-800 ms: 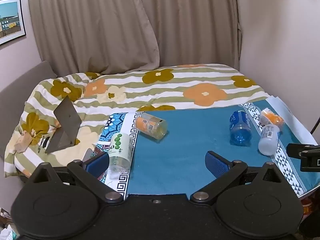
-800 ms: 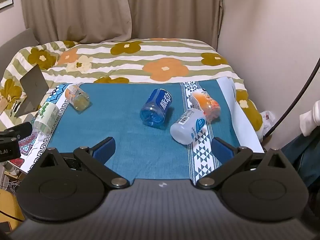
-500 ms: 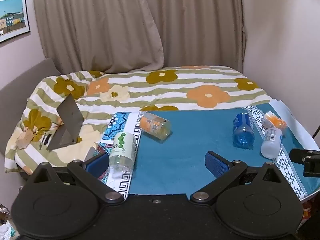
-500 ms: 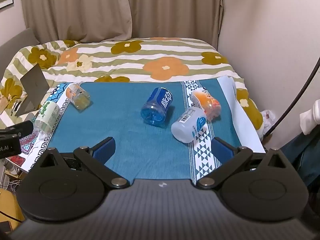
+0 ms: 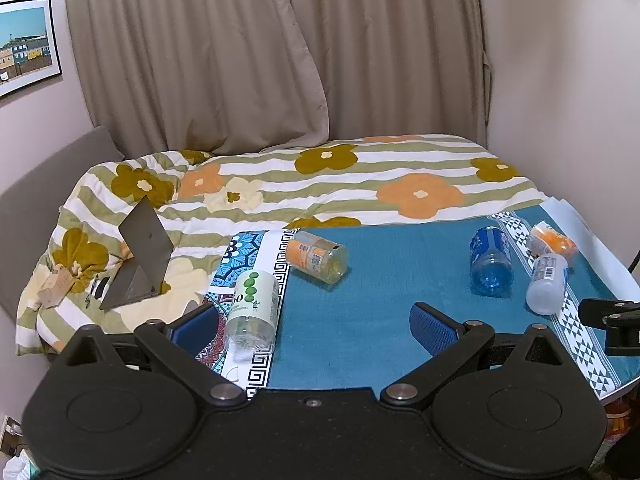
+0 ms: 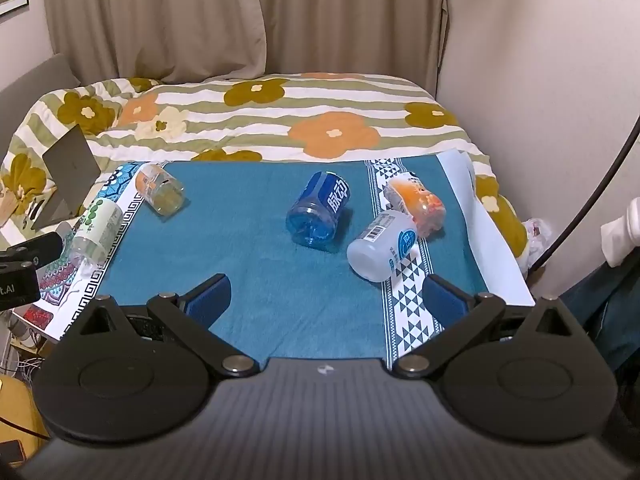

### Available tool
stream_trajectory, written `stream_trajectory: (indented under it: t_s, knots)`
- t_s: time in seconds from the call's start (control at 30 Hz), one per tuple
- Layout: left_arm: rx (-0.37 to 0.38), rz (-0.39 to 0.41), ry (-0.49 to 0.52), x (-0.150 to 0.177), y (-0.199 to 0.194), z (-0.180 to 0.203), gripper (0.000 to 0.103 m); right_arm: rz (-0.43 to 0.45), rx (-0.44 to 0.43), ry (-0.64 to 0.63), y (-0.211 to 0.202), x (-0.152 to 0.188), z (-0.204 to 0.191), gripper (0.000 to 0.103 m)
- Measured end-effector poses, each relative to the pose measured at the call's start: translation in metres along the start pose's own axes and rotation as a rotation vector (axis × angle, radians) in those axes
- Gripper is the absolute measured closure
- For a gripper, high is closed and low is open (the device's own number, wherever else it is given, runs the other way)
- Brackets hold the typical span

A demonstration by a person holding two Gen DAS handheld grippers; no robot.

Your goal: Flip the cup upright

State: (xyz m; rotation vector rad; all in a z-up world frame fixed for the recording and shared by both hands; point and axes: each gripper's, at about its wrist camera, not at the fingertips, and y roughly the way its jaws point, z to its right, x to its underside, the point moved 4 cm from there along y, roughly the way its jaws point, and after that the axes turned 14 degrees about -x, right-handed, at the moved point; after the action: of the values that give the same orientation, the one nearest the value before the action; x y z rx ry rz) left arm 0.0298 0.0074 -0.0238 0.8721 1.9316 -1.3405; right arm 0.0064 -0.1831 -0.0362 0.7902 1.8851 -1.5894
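From my left wrist, my left gripper point(image 5: 314, 326) has its jaws apart. A green-dot cup point(image 5: 253, 310) lies tipped at lower left, light and slippery; I would pinch its middle.

From my right wrist, my right gripper point(image 6: 326, 298) has its jaws apart too. The blue cup point(image 6: 320, 210) lies mid-frame, thin and squashy.

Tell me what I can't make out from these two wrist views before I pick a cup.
- Green-dotted clear plastic cup: in the left wrist view, its near rim sits behind the left gripper finger.
- White-labelled frosted plastic cup: small label print unreadable in both views.
- Orange-printed clear plastic cup: its lower side is hidden by the white cup in the right wrist view.
- Right gripper: open, holding nothing.
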Motion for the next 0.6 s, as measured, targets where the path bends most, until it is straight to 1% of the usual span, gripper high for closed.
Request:
stream_trajectory:
  t_s: [0.37,0.6]
  knots:
    - [0.011,0.006,0.011,-0.0013,0.0008,0.0008,0.0,-0.003,0.005,0.001,-0.0013,0.0022,-0.0026,0.0]
    - [-0.005,0.018,0.007,-0.0017,0.0023,0.0,0.0,-0.005,0.004,0.001,-0.0013,0.0009,-0.0014,0.0]
